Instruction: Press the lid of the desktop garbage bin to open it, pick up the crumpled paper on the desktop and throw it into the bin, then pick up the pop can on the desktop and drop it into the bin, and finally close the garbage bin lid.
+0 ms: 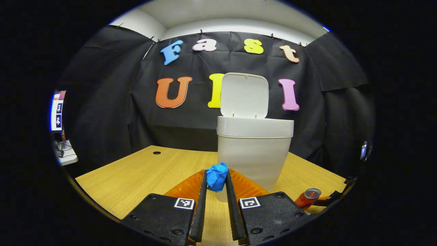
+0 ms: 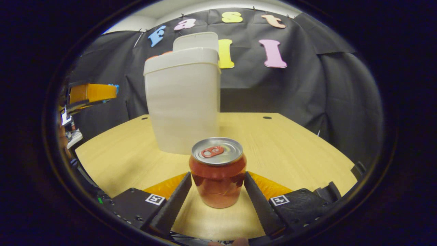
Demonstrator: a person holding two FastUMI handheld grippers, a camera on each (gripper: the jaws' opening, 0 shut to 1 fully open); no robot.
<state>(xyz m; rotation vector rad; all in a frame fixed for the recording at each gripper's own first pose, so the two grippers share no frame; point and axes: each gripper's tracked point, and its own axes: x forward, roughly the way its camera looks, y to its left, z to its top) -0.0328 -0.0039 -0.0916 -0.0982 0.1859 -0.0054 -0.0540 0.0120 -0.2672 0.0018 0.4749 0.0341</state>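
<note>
The white garbage bin (image 1: 254, 150) stands on the wooden desk with its lid (image 1: 244, 95) swung up and open. My left gripper (image 1: 216, 179) is shut on the blue crumpled paper (image 1: 217, 176), held above the desk just in front of the bin and below its rim. In the right gripper view, the red pop can (image 2: 217, 177) stands upright on the desk, and my right gripper (image 2: 217, 179) has a finger pressed against each side of it. The can (image 1: 308, 197) also sits at the lower right of the left gripper view. The bin (image 2: 184, 99) rises just behind the can.
The wooden desk (image 2: 290, 147) has cable holes at its far side (image 2: 267, 117) and drops off at its edges. My left gripper (image 2: 102, 92) hangs high to the left of the bin in the right gripper view. A side table with equipment (image 1: 63, 153) stands at the far left.
</note>
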